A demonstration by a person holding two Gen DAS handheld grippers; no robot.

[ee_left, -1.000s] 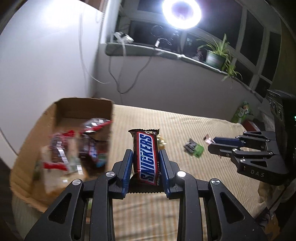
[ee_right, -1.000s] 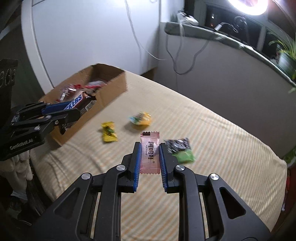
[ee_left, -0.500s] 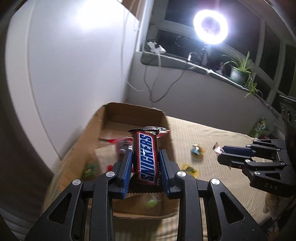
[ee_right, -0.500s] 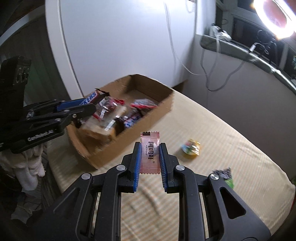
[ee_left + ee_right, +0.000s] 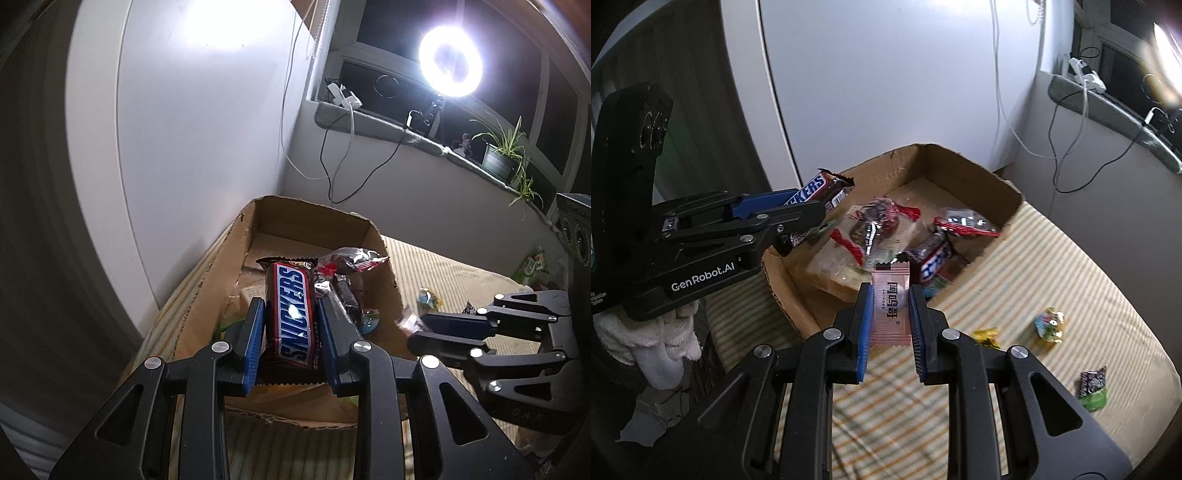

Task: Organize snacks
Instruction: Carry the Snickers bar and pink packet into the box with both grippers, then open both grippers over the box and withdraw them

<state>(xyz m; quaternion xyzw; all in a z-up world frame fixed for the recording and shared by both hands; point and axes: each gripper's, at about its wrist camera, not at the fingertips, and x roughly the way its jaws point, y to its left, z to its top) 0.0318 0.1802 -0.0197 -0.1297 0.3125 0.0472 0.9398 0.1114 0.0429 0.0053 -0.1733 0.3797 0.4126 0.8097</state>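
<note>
Both tools loaded, both over or at the cardboard box (image 5: 964, 162).

Left gripper (image 5: 291, 339): jaws clamped on the Snickers bar (image 5: 293, 314), label facing the camera, bar lengthwise between the blue pads. A second ago I had it over the open striped bedcover (image 5: 1034, 280) with the box off to the left; half a second ago the box was centred ahead. Now the bar hangs above the near end of the box, its tip over the wrappers inside. In the right wrist view the bar projects from the left gripper above the box's near-left corner, clear of the contents.

Right gripper (image 5: 890, 321): jaws closed on the pink candy sachet (image 5: 891, 302), printed side up. A second ago it was over the middle of the bedcover beside the loose sweets; it has since travelled toward the box, and the sachet's far end now overlaps the box's near wall in view. I cannot tell whether it is above the inside or just short of the rim.

In the box: red-and-clear wrappers (image 5: 875, 225), another Snickers-type bar (image 5: 932, 258).

Left on the bedcover, well apart from the box: yellow sweet (image 5: 986, 338), blue-yellow sweet (image 5: 1050, 325), green-and-dark packet (image 5: 1092, 387).
</note>
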